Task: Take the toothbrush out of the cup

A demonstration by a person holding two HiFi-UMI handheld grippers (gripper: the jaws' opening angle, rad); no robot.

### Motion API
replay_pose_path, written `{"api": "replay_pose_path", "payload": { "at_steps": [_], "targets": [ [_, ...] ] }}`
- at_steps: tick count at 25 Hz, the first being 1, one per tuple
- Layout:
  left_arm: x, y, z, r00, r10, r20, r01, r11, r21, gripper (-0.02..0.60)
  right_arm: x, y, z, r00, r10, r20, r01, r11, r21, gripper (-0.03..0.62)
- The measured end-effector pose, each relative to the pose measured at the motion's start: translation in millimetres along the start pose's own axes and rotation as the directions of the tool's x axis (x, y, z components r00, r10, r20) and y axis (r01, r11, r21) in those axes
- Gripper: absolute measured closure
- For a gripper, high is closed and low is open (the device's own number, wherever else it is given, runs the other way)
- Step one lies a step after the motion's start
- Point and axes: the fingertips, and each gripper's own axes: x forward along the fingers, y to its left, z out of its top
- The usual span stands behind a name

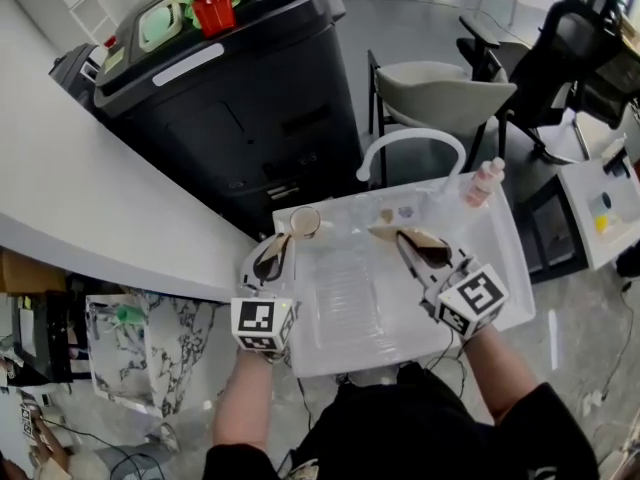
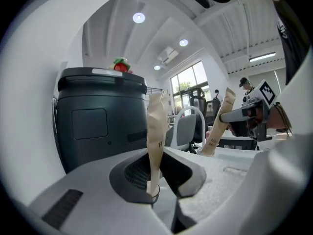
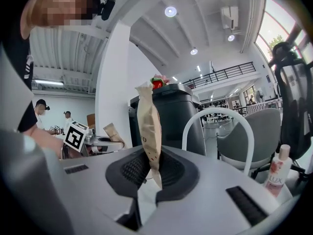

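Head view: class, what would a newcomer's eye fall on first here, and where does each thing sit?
Two grippers are held at the white tray: the left gripper pinches a tan paper packet, the right gripper a second tan packet. Beyond the tray stands a big black bin with a red cup on its lid; a pink bottle stands at the tray's far right corner.

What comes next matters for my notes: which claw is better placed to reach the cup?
Left, probably: in the head view the cup stands right beside the left claw, the right claw farther across the tray. But each is shut on a paper packet, left and right.
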Motion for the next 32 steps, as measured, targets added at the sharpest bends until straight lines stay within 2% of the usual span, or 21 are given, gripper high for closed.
{"api": "replay_pose_path", "payload": {
  "at_steps": [10,19,26,32],
  "targets": [
    [-51.7,-36.6,14.3,0.99,0.14,-0.028,-0.141,0.989,-0.038,0.535,11.3,0.9,-4.2,0.992,0.125,-0.017,-0.125,0.992,-0.003,0.566],
    [-97.3,-77.3,12.0,0.957,0.287,-0.049,-0.291,0.951,-0.101,0.535,17.9,15.6,-15.4,0.956,0.29,-0.038,-0.289,0.957,0.017,0.566],
    [-151.4,-83.1,-3.0,0.922,0.376,-0.088,-0.384,0.917,-0.105,0.535,27.1,57.0,-26.0,0.923,0.381,-0.045,-0.379,0.924,0.056,0.566],
    [-201.0,-75.0,-10.8,0.904,0.421,-0.078,-0.428,0.896,-0.12,0.535,29.4,99.5,-32.0,0.911,0.409,-0.052,-0.405,0.912,0.07,0.566]
  ]
}}
